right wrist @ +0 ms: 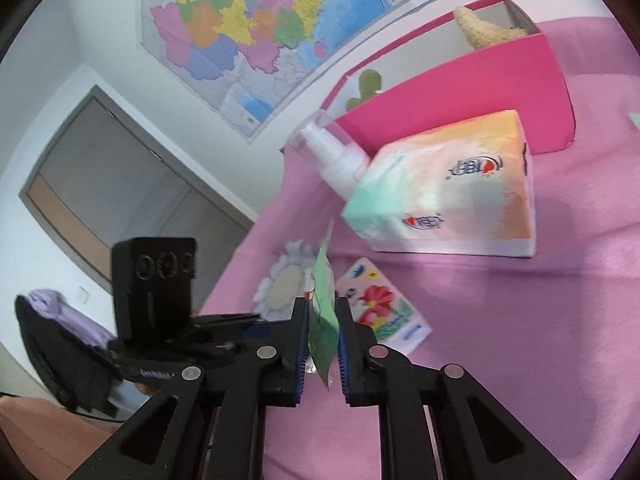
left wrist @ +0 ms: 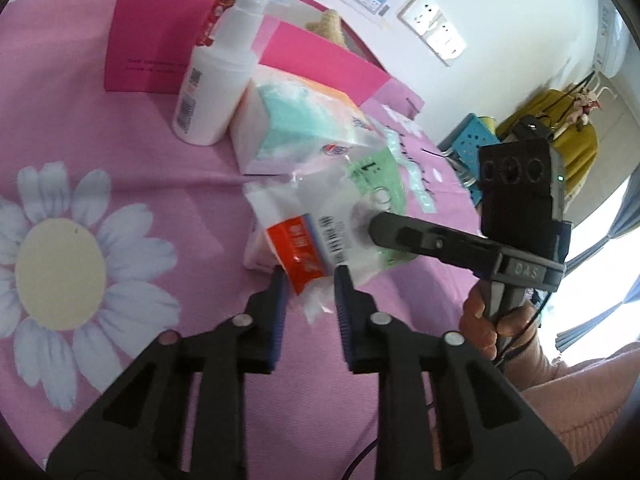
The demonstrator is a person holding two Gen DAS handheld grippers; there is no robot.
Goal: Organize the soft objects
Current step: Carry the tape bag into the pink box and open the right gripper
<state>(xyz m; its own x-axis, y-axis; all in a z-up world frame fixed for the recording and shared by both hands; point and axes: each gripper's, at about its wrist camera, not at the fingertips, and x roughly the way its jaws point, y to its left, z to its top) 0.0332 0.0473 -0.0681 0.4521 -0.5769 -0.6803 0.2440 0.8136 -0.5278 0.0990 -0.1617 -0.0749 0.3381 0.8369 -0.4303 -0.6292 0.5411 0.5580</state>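
Plastic packet (left wrist: 320, 236), clear with a red label and green card, hung above the pink cloth (left wrist: 120, 152). The left gripper (left wrist: 310, 280) was clamped on its near edge; the right gripper (right wrist: 323, 320) pinched its green end. Beyond lay a tissue pack (left wrist: 296, 120), then a white pump bottle (left wrist: 218, 80), then a pink box (left wrist: 152, 48) holding plush toys (right wrist: 484, 28).

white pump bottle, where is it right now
The white pump bottle stands on the pink cloth, against the left side of the tissue pack, in front of the pink box.
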